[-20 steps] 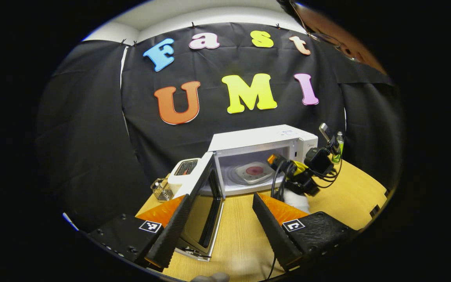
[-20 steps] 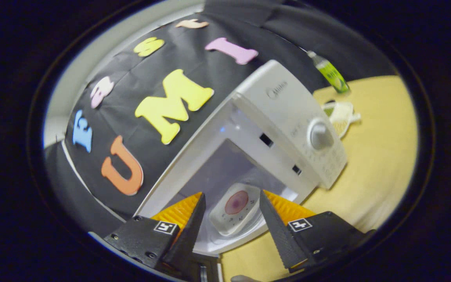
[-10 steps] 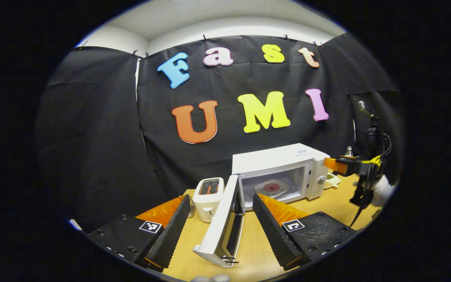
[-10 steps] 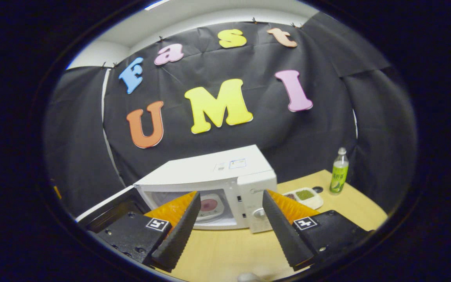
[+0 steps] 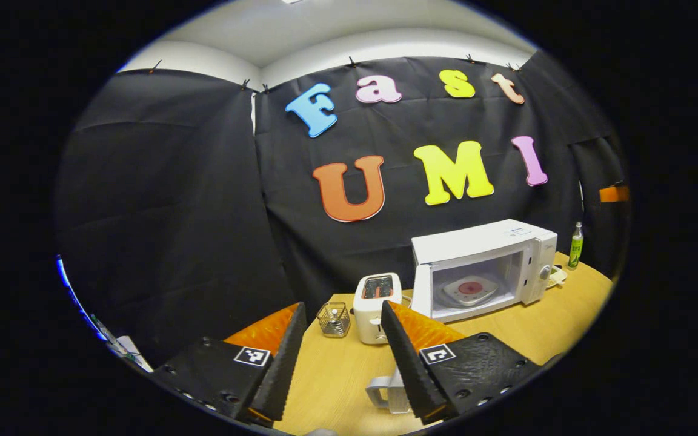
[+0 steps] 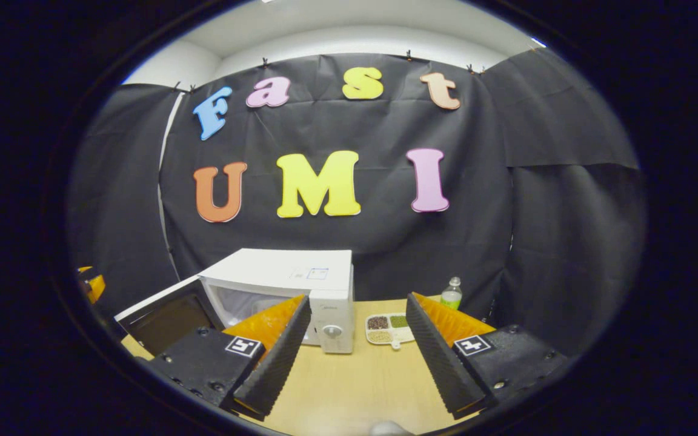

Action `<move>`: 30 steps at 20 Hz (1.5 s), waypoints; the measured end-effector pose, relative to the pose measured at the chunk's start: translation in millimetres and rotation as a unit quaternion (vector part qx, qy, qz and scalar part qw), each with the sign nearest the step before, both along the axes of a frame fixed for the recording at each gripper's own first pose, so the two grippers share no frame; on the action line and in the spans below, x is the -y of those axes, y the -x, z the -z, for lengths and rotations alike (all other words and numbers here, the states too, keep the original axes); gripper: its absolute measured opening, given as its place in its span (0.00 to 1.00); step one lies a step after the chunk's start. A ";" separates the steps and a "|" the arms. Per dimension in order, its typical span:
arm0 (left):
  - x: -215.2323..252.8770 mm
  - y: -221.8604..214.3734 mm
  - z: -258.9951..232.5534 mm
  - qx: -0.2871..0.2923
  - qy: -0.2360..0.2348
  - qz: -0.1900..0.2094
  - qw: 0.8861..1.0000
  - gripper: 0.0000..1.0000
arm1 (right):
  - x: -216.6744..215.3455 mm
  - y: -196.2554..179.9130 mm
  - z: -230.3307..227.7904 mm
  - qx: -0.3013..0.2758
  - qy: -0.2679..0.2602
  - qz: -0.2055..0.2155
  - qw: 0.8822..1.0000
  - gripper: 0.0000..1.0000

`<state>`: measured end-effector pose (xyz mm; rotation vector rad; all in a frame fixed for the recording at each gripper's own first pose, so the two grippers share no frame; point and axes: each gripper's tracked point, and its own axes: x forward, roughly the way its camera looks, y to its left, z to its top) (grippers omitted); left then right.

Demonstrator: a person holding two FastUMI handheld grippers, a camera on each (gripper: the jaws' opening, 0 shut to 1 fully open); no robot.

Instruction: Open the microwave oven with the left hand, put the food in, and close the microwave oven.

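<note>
The white microwave (image 5: 482, 257) stands at the back right of the wooden table, its door (image 5: 420, 290) swung open toward me. Inside on the turntable lies a white plate with red food (image 5: 470, 289). My left gripper (image 5: 342, 306) is open and empty, well back from the oven; the door's near end (image 5: 383, 390) pokes out beside its right finger. In the right gripper view the microwave (image 6: 300, 272) is ahead to the left with its dark door (image 6: 164, 312) open. My right gripper (image 6: 358, 300) is open, empty, away from the oven.
A white toaster (image 5: 373, 306) and a small wire basket (image 5: 332, 319) stand left of the microwave. A white compartment tray (image 6: 391, 327) and a green bottle (image 6: 451, 292) sit to its right. The wooden table (image 6: 355, 381) stretches toward me.
The right gripper has drawn out of the microwave cavity and back, leaving the plate inside. The left gripper has also backed off and swung left; the door stays open.
</note>
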<state>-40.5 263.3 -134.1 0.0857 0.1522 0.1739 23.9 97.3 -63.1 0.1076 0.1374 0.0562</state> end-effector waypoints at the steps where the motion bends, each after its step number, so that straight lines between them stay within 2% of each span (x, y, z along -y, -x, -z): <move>1: -4.3 -0.5 5.4 0.003 0.004 -0.005 1.000 0.59 | 4.6 5.8 -8.2 0.007 -0.003 0.005 1.000 0.92; 2: -6.6 -1.0 14.1 0.000 0.010 -0.005 1.000 0.53 | 7.0 8.3 -13.8 0.012 -0.006 0.008 1.000 0.91; 3: -4.5 -3.3 24.3 -0.009 0.015 0.002 1.000 0.41 | 6.0 10.1 -15.1 0.011 -0.010 0.007 1.000 0.91; 4: -4.9 -5.5 37.9 -0.018 0.015 0.004 1.000 0.43 | 3.9 13.1 -15.7 0.006 -0.013 0.003 1.000 0.92; 5: -12.0 -5.1 52.3 -0.030 0.011 -0.006 0.999 0.19 | 2.1 15.4 -14.4 0.002 -0.012 0.001 1.000 0.92; 6: -15.9 -4.5 63.8 -0.039 0.013 -0.014 0.999 0.10 | 3.4 17.9 -11.7 -0.006 -0.008 0.001 1.000 0.91; 7: -18.4 -13.5 73.1 -0.042 0.022 -0.013 0.999 0.02 | 5.9 20.2 -9.5 -0.010 -0.007 0.003 1.000 1.00; 8: -14.4 -11.5 81.0 -0.045 0.031 -0.013 0.998 0.01 | 7.9 23.6 -8.2 -0.014 -0.010 0.007 1.000 0.92; 9: -16.6 -6.4 83.7 -0.043 0.033 -0.015 0.998 0.00 | 9.8 26.5 -5.0 -0.020 -0.015 0.010 1.000 0.92; 10: -23.7 -6.5 90.4 -0.046 0.031 -0.027 0.998 0.00 | 11.6 29.2 -2.4 -0.026 -0.018 0.014 0.999 1.00; 11: -17.3 -7.2 100.0 -0.054 0.042 -0.010 0.998 0.00 | 14.9 31.0 1.0 -0.031 -0.020 0.019 0.999 0.92; 14: -14.0 -10.6 117.7 -0.066 0.056 -0.002 0.996 0.00 | 17.9 34.9 5.7 -0.042 -0.024 0.026 0.998 0.92; 15: -14.4 -13.1 120.9 -0.065 0.050 -0.003 0.997 0.00 | 17.6 35.9 7.8 -0.046 -0.022 0.025 0.998 1.00; 16: -10.3 -14.6 120.4 -0.062 0.045 0.003 0.997 0.00 | 18.6 36.0 7.9 -0.047 -0.019 0.025 0.998 0.91; 19: -1.5 -13.8 124.3 -0.063 0.027 0.013 0.998 0.00 | 15.9 37.1 7.2 -0.050 -0.018 0.019 0.998 0.92; 26: 42.2 -4.0 129.0 -0.070 0.028 0.050 0.996 0.00 | 11.0 35.8 13.6 -0.061 -0.022 0.001 0.998 0.92; 27: 51.0 -4.1 127.8 -0.068 0.027 0.055 0.996 0.00 | 11.5 36.8 14.6 -0.063 -0.021 -0.001 0.998 1.00; 28: 58.4 -4.0 125.7 -0.065 0.029 0.057 0.996 0.00 | 12.8 37.5 15.0 -0.063 -0.020 -0.002 0.998 0.92; 30: 79.0 -3.7 125.6 -0.062 0.029 0.068 0.995 0.00 | 13.9 38.5 17.2 -0.066 -0.019 -0.007 0.998 0.92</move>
